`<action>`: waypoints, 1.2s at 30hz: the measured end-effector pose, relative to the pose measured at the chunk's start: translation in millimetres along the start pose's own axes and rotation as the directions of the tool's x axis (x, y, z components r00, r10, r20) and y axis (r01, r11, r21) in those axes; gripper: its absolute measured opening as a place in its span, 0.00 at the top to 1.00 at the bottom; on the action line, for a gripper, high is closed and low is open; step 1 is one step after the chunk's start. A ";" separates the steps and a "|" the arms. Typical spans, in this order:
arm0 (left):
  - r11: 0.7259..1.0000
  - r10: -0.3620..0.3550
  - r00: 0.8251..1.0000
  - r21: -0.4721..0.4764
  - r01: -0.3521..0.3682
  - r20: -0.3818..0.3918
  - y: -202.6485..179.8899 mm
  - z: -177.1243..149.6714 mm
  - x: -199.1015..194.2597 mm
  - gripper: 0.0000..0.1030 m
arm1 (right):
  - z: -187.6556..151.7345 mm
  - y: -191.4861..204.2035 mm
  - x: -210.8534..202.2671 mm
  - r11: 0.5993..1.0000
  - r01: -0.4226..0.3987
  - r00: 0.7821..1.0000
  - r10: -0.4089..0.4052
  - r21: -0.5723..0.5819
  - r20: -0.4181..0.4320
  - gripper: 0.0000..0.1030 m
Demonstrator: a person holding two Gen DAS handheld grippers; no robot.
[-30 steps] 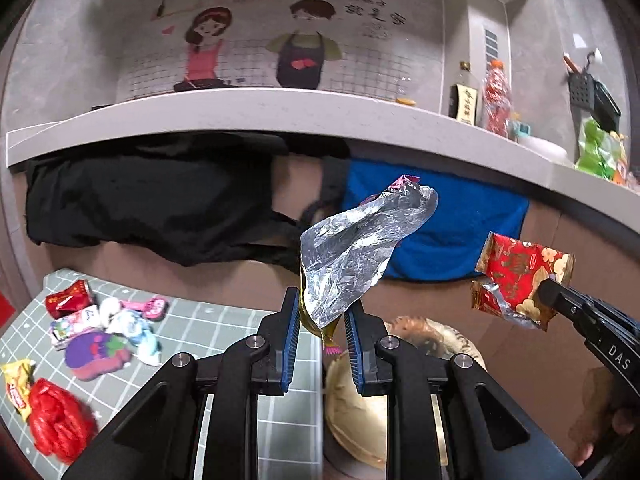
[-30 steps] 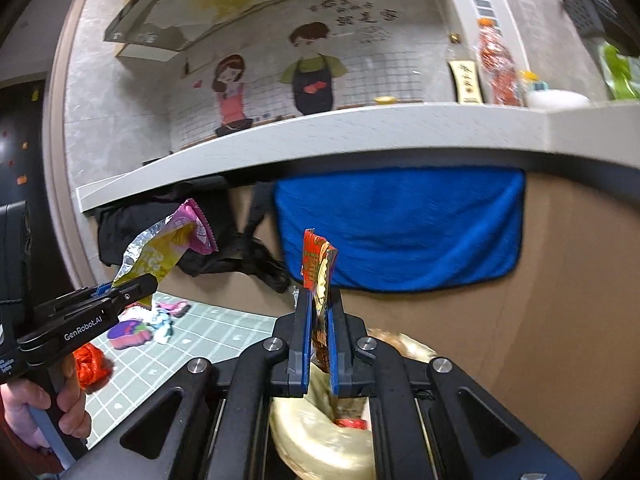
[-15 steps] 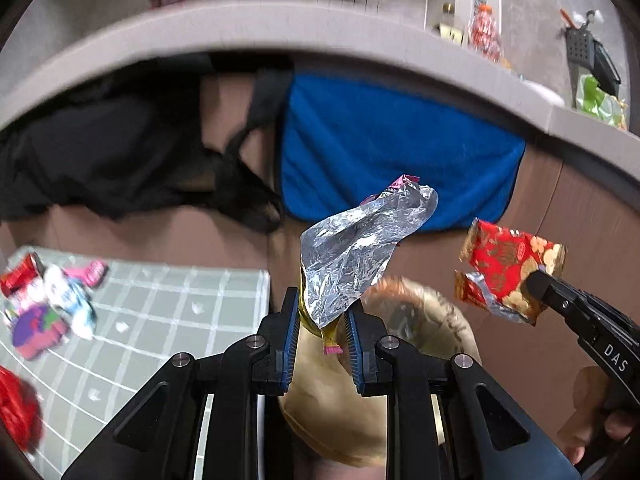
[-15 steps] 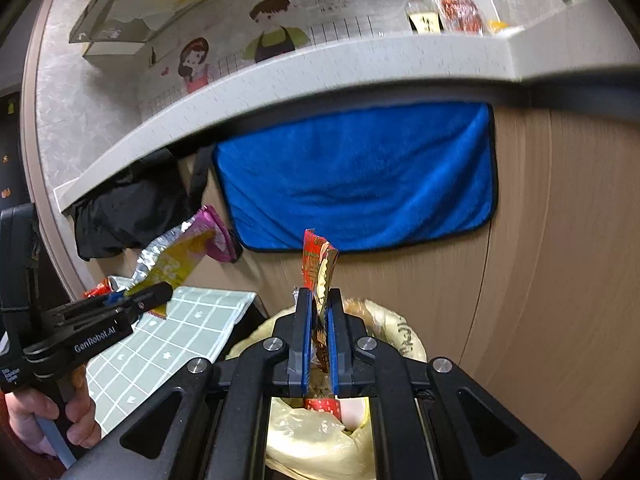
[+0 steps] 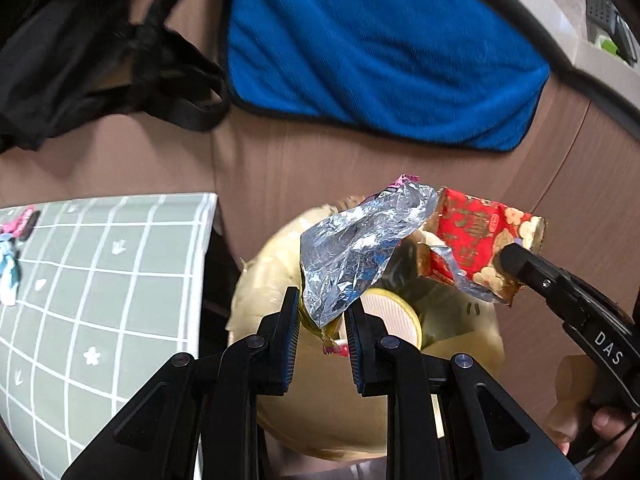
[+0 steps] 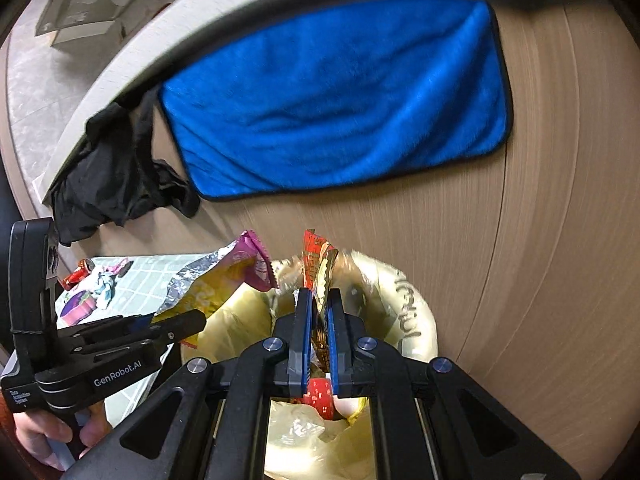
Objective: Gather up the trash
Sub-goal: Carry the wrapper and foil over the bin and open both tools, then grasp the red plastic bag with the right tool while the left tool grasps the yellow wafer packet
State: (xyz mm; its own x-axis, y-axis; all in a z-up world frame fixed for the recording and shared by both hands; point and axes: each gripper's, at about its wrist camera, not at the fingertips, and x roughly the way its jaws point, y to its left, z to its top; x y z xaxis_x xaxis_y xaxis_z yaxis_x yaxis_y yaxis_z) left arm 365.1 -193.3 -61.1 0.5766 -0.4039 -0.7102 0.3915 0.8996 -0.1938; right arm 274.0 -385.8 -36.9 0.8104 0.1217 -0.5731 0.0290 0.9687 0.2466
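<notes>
Left gripper [image 5: 320, 316]: we pinch the foil wrapper [image 5: 356, 256], frame centre.
Right gripper [image 6: 318, 336]: clamped on our red wrapper [image 6: 318, 264].
Bin bag [image 6: 412, 312]: directly below both; we judge neither nearer.
Long axes: upright, so both should drop straight.

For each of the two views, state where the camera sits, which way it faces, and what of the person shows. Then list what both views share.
Left wrist: sits on the left gripper, looks forward and down at the lined bin; its fingers clamp a silver wrapper; the right gripper and a fingertip show at right.
Right wrist: sits on the right gripper, faces the same bin; its fingers clamp a red wrapper; the left gripper and hand show at left.
Shared: bin, both wrappers, blue towel, checked table.
</notes>
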 end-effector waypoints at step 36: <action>0.946 0.268 0.934 -0.250 -0.208 0.237 212.9 -50.7 -254.0 0.51 | -2.5 224.5 -37.9 0.915 -0.322 0.943 0.332 -0.242 -0.003 0.74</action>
State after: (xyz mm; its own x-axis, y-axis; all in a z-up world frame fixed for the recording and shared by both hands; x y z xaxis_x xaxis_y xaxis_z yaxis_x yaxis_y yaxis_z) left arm 265.5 109.2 43.7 0.8136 -0.1755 -0.5544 0.0708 0.9762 -0.2051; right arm 248.3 -172.4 38.1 0.7722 0.4366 -0.4615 -0.3765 0.8996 0.2211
